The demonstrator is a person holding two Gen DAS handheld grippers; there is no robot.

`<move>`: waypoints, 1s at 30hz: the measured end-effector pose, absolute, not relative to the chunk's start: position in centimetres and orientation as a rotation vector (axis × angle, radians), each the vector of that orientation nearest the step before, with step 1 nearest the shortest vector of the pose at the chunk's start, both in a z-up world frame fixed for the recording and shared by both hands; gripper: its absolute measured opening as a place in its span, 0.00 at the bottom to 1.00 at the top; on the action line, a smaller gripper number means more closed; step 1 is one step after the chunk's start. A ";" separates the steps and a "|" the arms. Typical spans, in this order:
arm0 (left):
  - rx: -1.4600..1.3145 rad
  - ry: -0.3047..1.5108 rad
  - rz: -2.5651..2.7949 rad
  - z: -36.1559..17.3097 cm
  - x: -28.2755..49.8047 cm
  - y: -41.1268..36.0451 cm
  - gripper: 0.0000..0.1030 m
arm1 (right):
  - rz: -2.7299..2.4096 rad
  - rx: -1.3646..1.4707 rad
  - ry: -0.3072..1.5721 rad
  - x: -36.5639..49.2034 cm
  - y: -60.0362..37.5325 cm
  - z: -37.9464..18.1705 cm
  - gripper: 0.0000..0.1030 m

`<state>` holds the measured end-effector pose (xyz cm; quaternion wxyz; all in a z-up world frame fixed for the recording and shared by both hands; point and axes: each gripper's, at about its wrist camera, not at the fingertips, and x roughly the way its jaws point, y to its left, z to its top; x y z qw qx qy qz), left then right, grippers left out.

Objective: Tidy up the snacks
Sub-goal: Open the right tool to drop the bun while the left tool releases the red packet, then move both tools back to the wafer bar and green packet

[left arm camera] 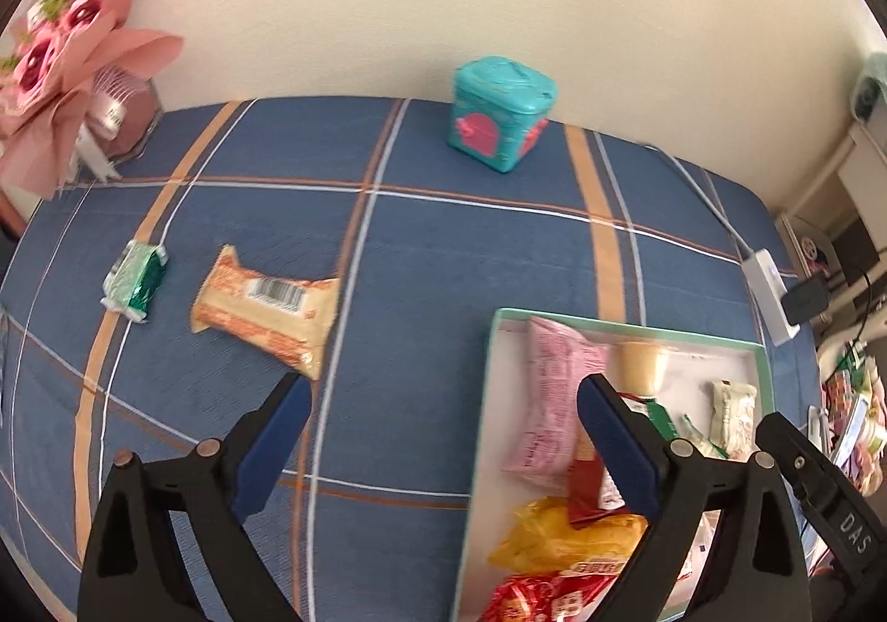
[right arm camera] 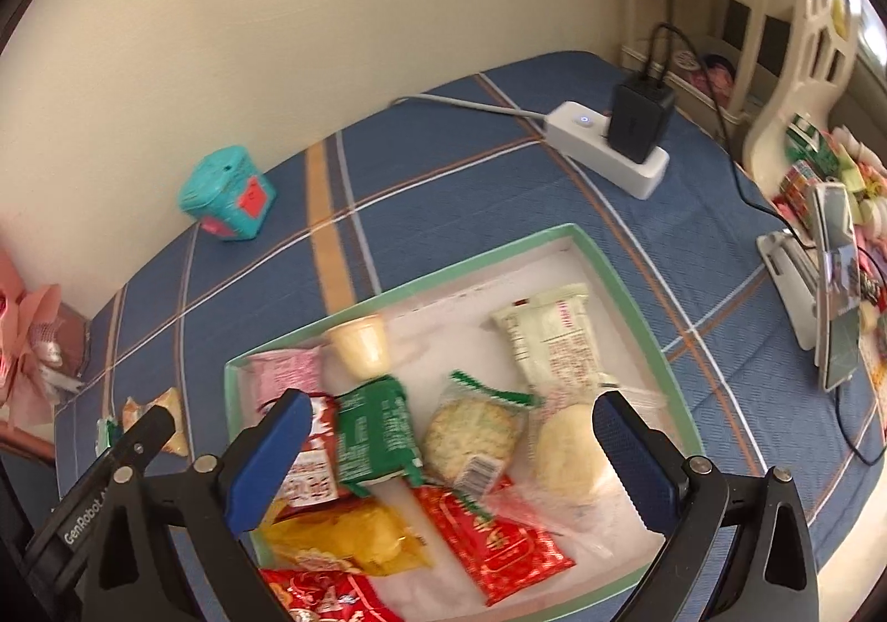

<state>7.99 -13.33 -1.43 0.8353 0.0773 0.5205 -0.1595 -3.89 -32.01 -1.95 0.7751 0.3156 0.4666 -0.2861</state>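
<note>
Open, empty left gripper (left arm camera: 443, 422) above blue plaid cloth (left arm camera: 432, 245), between orange snack pack (left arm camera: 265, 310) and green-rimmed tray (left arm camera: 768, 372)

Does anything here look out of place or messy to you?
Yes. Two snacks lie loose on the blue cloth, outside the tray: an orange-and-cream packet and a small green one. The rest are in the tray. Both claws are open and empty. Nothing looks spilled or torn.

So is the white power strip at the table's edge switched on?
On: the white power strip shows a lit blue indicator beside the black adapter.
</note>
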 end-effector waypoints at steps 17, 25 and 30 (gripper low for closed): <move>0.060 1.098 -0.135 -0.8 10.9 -3.8 0.94 | -0.506 0.622 1.044 -0.6 -27.3 -1.9 1.00; 0.045 1.100 -0.056 -0.7 11.9 1.3 0.94 | -0.427 0.574 1.054 1.7 -23.3 -1.4 1.00; 0.017 1.112 -0.042 -0.7 12.2 4.2 0.94 | -0.374 0.532 1.067 3.3 -20.5 -1.3 1.00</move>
